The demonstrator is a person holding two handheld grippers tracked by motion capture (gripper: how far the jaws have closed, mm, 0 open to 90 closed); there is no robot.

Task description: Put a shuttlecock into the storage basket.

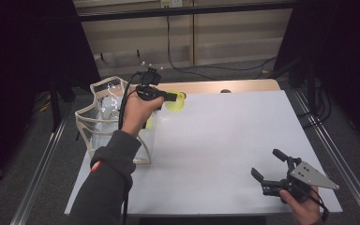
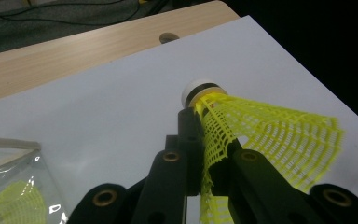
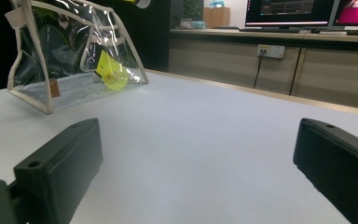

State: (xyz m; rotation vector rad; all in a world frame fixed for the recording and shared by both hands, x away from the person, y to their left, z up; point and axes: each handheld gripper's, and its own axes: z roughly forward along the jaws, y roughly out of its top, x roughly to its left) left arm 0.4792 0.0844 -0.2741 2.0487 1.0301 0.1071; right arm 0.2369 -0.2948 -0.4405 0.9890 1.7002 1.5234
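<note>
My left gripper (image 2: 200, 154) is clamped on the skirt of a yellow mesh plastic shuttlecock with a white cork and black band (image 2: 261, 135), held up off the white counter (image 1: 225, 140). In the high view the same left gripper (image 1: 171, 97) sits just right of the clear plastic pouch with cream piping (image 1: 104, 123), the shuttlecock (image 1: 177, 101) sticking out past the jaw tips, cork pointing away from me. The jaws pinch the netting near its neck; the skirt flares free on one side.

A second yellow shuttlecock (image 3: 112, 72) already lies inside the pouch (image 3: 74, 60), seen through the clear wall from the right gripper view.

My right gripper (image 1: 271, 174) rests low at the near right corner of the counter, jaws spread wide with nothing between them, well apart from the pouch.

Step in hand, as I read it: carrying this shuttlecock to the pouch for loading. Not yet over the opening.

Next move calls for: swing left and back over the pouch's mouth, tip the cork downward so it leads in, then release only once the skirt clears the rim. The pouch walls look floppy; the mouth may need steadying by my right gripper if it sags shut.
</note>
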